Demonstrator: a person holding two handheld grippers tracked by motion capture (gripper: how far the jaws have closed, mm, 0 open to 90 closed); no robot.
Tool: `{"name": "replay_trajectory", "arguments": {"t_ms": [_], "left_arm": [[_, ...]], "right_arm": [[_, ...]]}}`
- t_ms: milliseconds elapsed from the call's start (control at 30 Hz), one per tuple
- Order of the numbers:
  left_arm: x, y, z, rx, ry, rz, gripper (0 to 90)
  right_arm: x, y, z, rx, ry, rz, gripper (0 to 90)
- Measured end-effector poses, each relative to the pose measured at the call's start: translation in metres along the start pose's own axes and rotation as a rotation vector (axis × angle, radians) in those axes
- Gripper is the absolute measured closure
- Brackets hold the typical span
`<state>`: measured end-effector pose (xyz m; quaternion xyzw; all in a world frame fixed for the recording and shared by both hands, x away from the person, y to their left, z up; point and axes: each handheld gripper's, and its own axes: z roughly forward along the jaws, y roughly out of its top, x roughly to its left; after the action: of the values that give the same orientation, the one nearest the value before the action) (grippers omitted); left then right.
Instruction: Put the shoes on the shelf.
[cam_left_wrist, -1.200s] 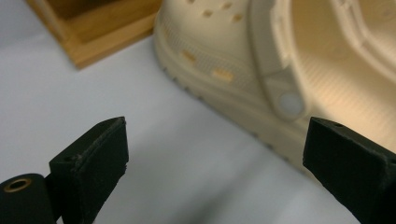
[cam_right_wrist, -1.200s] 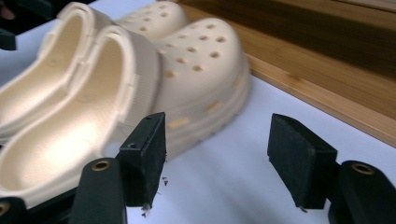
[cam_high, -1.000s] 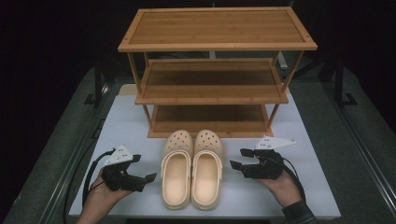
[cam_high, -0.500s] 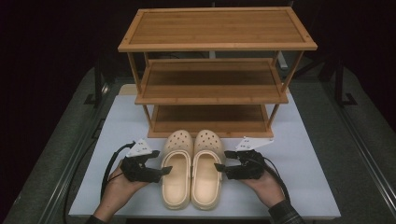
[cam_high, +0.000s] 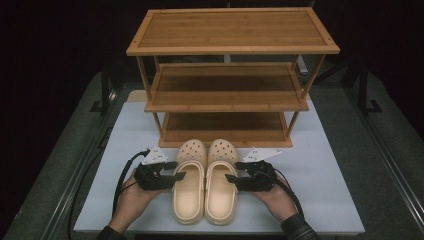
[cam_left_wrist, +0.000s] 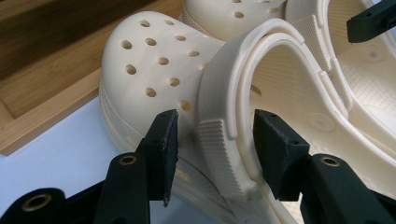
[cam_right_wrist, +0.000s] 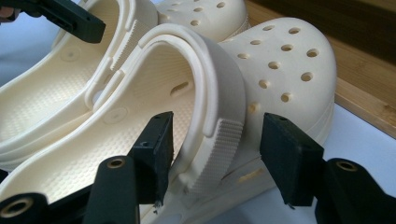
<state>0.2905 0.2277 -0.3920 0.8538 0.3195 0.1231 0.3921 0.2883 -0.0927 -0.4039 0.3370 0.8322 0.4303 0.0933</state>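
Both hand-held grippers, left (cam_high: 177, 176) & right (cam_high: 231, 178), have jaws just closing round the clogs' (cam_high: 206, 184) side straps on the worktop (cam_high: 330, 200), not pinched yet; next squeeze, lift to rack (cam_high: 227, 85)

In the high view, light falls from above onto the white table (cam_high: 330, 165), which reads bright and even, while the frame edges drop to near black. The wooden rack (cam_high: 230, 75) throws soft shadow under each shelf, and the lowest shelf is dim. That picture is slightly soft, with no glare. In my two gripper views the cream clogs (cam_left_wrist: 159, 70) are sharp and evenly lit, shaded inside the foot openings. My black jaws at the bottom edge appear enlarged and slightly soft, showing wide-angle stretch.
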Motion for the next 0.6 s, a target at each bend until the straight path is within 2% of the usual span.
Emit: {"name": "replay_trajectory", "arguments": {"t_ms": [167, 333, 400, 600], "left_arm": [[-0.001, 0.001, -0.001, 0.015, 0.007, 0.005, 53.7], [-0.001, 0.002, -0.005, 0.026, 0.013, 0.009, 60.9], [-0.001, 0.002, -0.007, 0.025, 0.028, 0.015, 64.7], [0.002, 0.002, -0.013, 0.025, 0.069, 0.018, 73.3]], "right_arm": [[-0.001, 0.0, -0.001, 0.002, 0.006, 0.004, 47.9], [-0.003, 0.0, -0.005, 0.004, 0.01, 0.008, 54.9], [-0.004, 0.0, -0.007, 0.007, 0.007, 0.01, 58.3], [-0.014, -0.003, -0.018, 0.005, -0.033, 0.024, 70.5]]}}
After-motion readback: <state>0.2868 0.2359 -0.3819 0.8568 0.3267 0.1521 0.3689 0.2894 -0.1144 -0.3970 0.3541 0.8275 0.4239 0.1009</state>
